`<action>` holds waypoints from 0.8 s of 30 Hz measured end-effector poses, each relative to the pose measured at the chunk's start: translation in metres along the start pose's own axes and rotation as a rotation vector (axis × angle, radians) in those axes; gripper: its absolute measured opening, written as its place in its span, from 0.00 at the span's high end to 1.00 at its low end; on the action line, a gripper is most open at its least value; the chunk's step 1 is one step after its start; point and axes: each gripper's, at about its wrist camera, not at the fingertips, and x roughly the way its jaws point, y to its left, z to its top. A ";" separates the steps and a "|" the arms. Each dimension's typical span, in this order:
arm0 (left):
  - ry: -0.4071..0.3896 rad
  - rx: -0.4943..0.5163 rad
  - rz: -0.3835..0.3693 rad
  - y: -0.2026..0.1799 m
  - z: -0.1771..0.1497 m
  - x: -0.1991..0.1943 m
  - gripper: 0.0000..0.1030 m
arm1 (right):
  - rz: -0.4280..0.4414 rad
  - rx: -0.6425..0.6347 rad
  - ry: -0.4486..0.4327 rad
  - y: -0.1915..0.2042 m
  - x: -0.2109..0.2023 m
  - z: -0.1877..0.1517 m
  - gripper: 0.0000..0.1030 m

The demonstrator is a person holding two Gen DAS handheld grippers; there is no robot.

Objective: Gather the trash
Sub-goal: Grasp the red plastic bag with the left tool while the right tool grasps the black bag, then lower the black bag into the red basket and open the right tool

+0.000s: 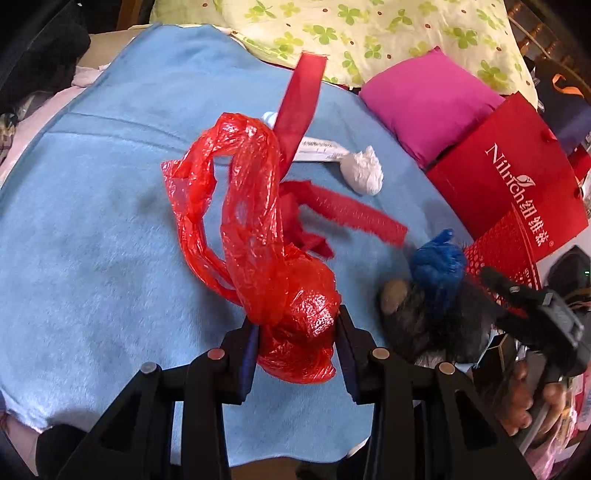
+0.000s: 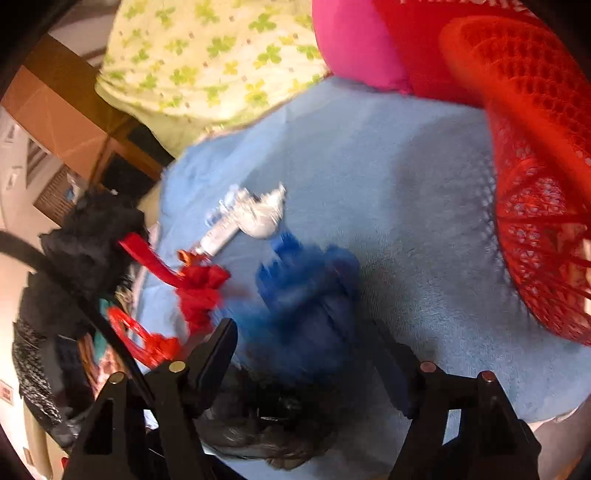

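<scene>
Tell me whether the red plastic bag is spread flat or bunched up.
Bunched up: the red plastic bag is crumpled and knotted, its lower wad pinched between the left gripper's jaws.

A light blue fleece blanket is covering the bed and filling most of both views. A pale bedcover printed with green clovers is lying bunched at its far edge, and a magenta cushion is resting just beside that. A brown wooden furniture frame is standing past the bed's corner, and a pale wall is showing behind it. Soft, even light is falling across the bedding.
</scene>
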 end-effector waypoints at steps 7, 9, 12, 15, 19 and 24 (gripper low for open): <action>0.000 0.025 0.017 -0.002 -0.030 -0.012 0.61 | 0.033 -0.091 0.039 0.012 -0.019 -0.034 0.26; -0.002 0.046 0.014 -0.007 -0.035 -0.017 0.61 | 0.053 -0.075 0.090 0.013 -0.011 -0.046 0.26; -0.008 0.073 0.002 -0.019 -0.036 -0.020 0.61 | 0.050 -0.072 0.158 0.018 0.015 -0.060 0.27; -0.021 0.096 0.005 -0.028 -0.037 -0.028 0.61 | 0.018 -0.041 0.176 0.018 0.038 -0.068 0.56; -0.060 0.133 0.038 -0.036 -0.036 -0.045 0.61 | 0.032 -0.077 0.199 0.033 0.044 -0.074 0.67; -0.118 0.173 0.106 -0.048 -0.032 -0.069 0.61 | 0.066 -0.231 0.073 0.070 0.001 -0.069 0.68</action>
